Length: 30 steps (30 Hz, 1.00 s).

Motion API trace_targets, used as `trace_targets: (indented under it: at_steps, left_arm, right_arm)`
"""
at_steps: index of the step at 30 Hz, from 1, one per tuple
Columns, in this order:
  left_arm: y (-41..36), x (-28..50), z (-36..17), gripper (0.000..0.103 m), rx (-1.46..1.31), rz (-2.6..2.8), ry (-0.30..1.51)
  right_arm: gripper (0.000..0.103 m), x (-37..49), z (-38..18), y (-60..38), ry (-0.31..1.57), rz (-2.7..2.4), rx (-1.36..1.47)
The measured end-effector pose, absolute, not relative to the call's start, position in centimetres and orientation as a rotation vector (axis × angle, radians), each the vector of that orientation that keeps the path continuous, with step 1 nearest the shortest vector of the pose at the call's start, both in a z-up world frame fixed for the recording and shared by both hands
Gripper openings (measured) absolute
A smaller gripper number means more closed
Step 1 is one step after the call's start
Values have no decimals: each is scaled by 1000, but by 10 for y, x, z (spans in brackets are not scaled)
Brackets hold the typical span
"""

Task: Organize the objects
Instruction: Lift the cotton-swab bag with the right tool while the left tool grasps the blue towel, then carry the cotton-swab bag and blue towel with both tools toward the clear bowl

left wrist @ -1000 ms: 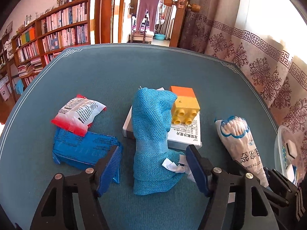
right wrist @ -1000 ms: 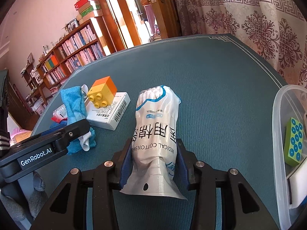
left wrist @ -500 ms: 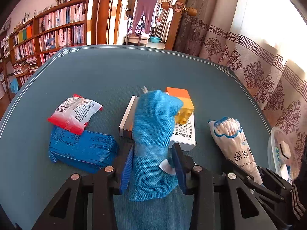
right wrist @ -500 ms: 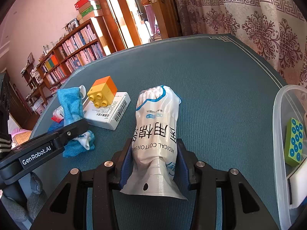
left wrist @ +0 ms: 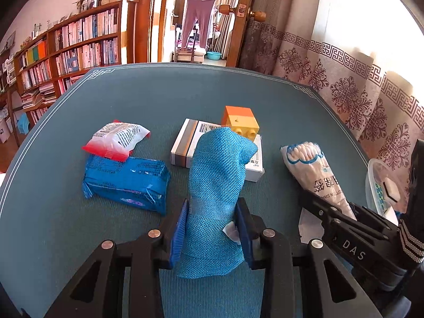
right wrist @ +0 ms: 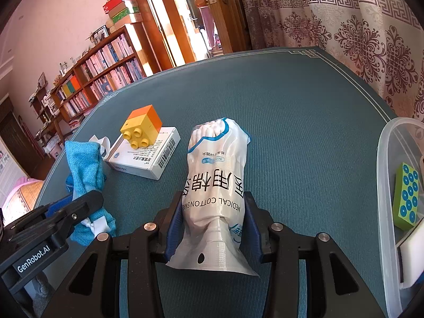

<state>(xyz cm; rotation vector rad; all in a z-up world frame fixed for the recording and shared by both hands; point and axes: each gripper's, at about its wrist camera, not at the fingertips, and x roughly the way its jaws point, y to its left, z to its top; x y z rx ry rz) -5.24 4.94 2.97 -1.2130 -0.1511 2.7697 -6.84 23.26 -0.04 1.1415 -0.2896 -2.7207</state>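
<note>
**Both grippers loaded, bin still to reach**

Left wrist view: the left gripper [left wrist: 212, 228] has just been closing and now pinches the blue cloth [left wrist: 216, 182] near its lower end; the cloth's upper part stands up in front of the white box [left wrist: 185, 145] and the brick [left wrist: 239, 120]. Being limp, it may sag or drag across the box and knock the brick off.

Right wrist view: the right gripper [right wrist: 213, 225] is narrowed onto the swab bag [right wrist: 217, 169], which lies on the table [right wrist: 291, 100]. The bin [right wrist: 384, 159] sits at the right. The slick plastic could slip from the pads when lifted.
</note>
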Motion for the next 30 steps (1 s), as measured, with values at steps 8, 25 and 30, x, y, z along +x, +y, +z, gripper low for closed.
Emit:
trace_targets:
  at_steps: [8, 25, 30]
  left_arm:
    - [49, -50, 25, 42, -1223, 2781, -139]
    - [43, -48, 21, 40, -1172, 2771, -168]
    - [44, -42, 27, 40, -1120, 2783, -158]
  right_arm:
    - [45, -68, 0, 233, -290, -2721, 1142]
    - [45, -68, 0, 233, -293, -2722, 1140]
    - [45, -68, 0, 232, -291, -2723, 1140]
